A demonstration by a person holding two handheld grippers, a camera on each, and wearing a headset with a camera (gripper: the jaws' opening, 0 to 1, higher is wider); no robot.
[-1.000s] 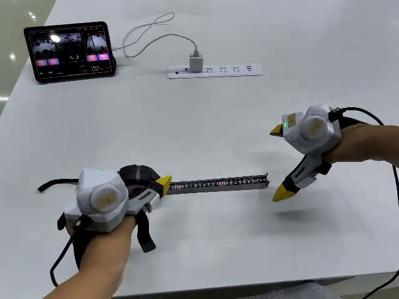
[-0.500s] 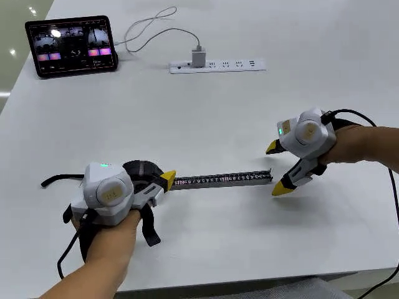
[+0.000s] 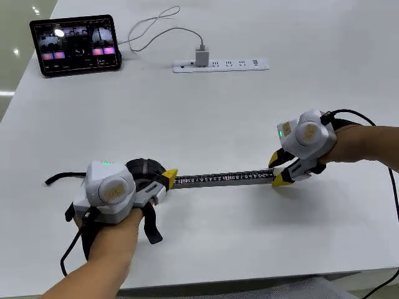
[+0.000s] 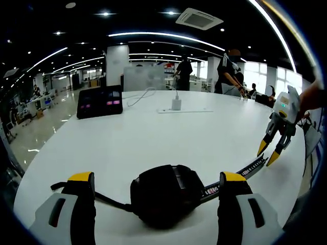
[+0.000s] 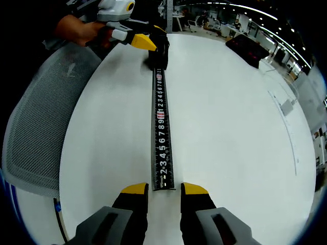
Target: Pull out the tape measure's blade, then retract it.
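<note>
On the table (image 3: 218, 93), a tape measure (image 3: 144, 171) sat near the front left, between the jaws of the left gripper (image 4: 156, 178). Its blade (image 3: 221, 179) lay flat on the table, running right from the case. The blade's far end reached between the tips of the right gripper (image 3: 276, 173), toward the front right. Far behind, a tablet (image 3: 78, 45) stood at the back left. To its right lay a power strip (image 3: 221, 64), with a charger (image 3: 202, 57) plugged into its left end.
</note>
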